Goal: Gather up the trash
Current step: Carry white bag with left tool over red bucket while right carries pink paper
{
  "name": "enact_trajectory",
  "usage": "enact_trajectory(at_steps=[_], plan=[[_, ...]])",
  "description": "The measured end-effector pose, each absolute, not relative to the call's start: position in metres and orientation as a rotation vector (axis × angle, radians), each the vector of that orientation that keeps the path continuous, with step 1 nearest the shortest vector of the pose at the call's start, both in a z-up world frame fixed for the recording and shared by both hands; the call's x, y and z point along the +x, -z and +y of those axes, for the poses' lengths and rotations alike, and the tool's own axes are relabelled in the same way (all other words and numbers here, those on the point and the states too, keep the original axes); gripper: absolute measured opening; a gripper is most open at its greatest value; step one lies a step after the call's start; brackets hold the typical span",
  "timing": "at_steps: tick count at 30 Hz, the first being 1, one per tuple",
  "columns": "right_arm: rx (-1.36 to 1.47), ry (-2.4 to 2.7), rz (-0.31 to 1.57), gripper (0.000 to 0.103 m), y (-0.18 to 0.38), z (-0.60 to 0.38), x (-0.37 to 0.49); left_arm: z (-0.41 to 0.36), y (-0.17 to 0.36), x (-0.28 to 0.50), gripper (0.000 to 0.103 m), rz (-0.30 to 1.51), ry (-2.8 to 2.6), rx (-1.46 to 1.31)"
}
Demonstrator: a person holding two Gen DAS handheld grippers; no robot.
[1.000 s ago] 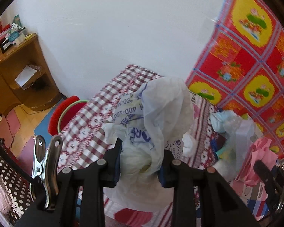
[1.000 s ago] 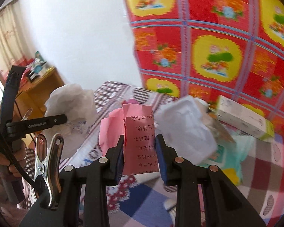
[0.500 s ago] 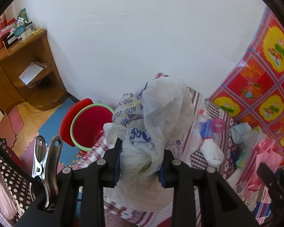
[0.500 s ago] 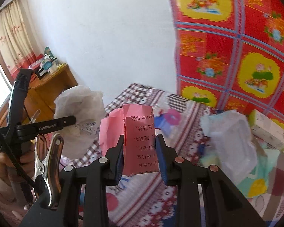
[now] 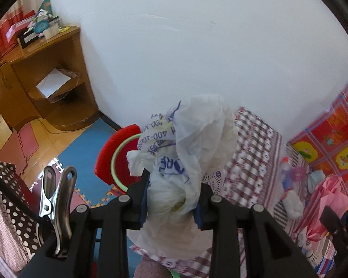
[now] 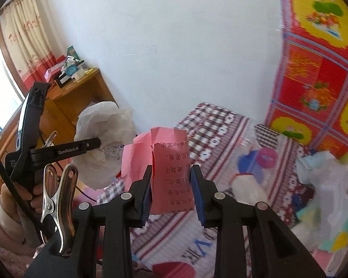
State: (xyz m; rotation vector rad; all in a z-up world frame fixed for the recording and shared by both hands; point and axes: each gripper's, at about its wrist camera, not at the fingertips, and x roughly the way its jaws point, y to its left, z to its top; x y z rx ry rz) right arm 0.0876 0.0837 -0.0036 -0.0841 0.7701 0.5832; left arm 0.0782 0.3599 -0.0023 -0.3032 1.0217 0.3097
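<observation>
Left gripper (image 5: 171,199): your jaws stood partly closed, clamped on a crumpled white plastic bag (image 5: 197,143) printed with blue lettering. The bag bulged above and below the pads and hung in the air over the edge of the bed (image 5: 255,153).

Right gripper (image 6: 171,192): your jaws stood partly closed, pinching a folded pink paper (image 6: 171,169) with dark printed characters. The paper stood upright between the pads, its loose fold spreading to the left.

Red bin (image 5: 109,159): round, green-rimmed, on the blue floor mat (image 5: 85,148) just beside the bed, partly hidden behind the bag in the left wrist view.

Bed: covered with a red-and-white checked cloth. On it lay a small bottle with a pink ring (image 6: 262,159), a white roll-like item (image 6: 248,190), and, further right, a heap of clear plastic and pale packaging (image 6: 329,185), blurred.

Wooden cabinet (image 5: 41,81): in the corner against the white wall (image 5: 197,46), a clock and boxes on its top, a white sheet on its open shelf.

Patterned hanging (image 6: 317,69): red with yellow panels, behind the bed.

Your left hand (image 6: 16,199) showed in the right wrist view, wrapped round the left gripper's handle.
</observation>
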Motion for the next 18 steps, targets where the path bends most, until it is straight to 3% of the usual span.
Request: enact_trajectory(at_steps=[8, 18], plan=[[-0.079, -0.627, 0.766, 0.032, 0.0, 0.131, 0.099, 0.414, 0.005, 0.074, 0.032, 1.012, -0.366, -0.296], [-0.125, -0.677, 0.741, 0.032, -0.01, 0.19, 0.113, 0.451, 0.048, 0.089, 0.032, 1.057, -0.361, -0.313]])
